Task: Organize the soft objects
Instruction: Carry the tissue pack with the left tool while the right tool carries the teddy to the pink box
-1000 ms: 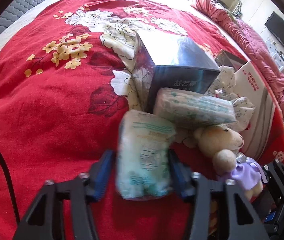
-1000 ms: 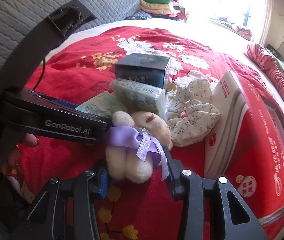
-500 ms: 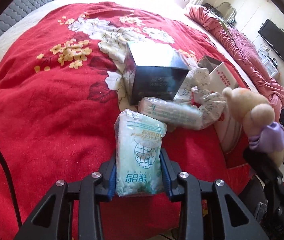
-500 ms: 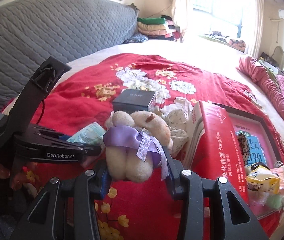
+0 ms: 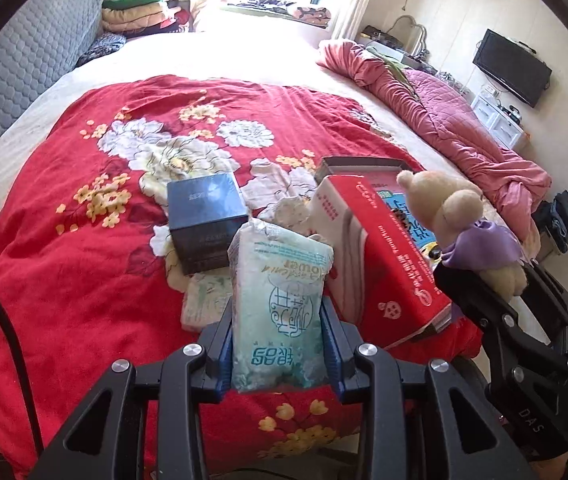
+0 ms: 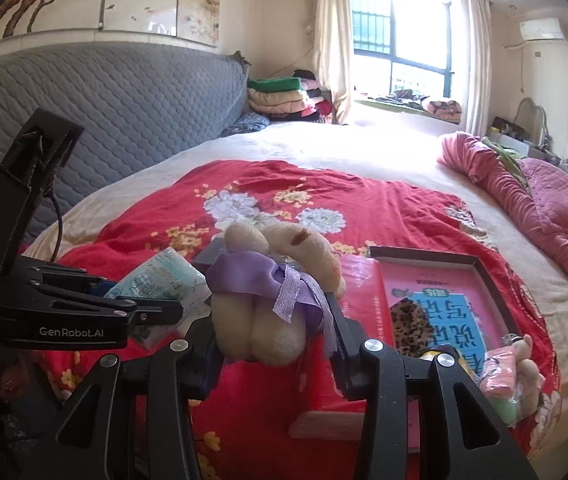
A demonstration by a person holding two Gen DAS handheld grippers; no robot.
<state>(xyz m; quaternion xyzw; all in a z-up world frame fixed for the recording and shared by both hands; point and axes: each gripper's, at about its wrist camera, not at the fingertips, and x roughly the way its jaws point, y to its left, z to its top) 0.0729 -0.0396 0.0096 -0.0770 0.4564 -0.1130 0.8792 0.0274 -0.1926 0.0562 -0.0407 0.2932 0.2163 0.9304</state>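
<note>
Left wrist only: dark box (image 5: pixel 204 216)

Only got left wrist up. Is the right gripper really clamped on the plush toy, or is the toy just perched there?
Observer: Clamped. In the right wrist view the right gripper has a pad on each side of the plush toy, squeezing its lower body below the purple ribbon.
Operator: What's in the red box? I see only a bit of blue print.
Observer: A leopard-print item lies on the blue print inside the red box.
Operator: Anything else near it?
Observer: A small pink and green toy at the box's near right corner. I cannot tell whether it is inside.
</note>
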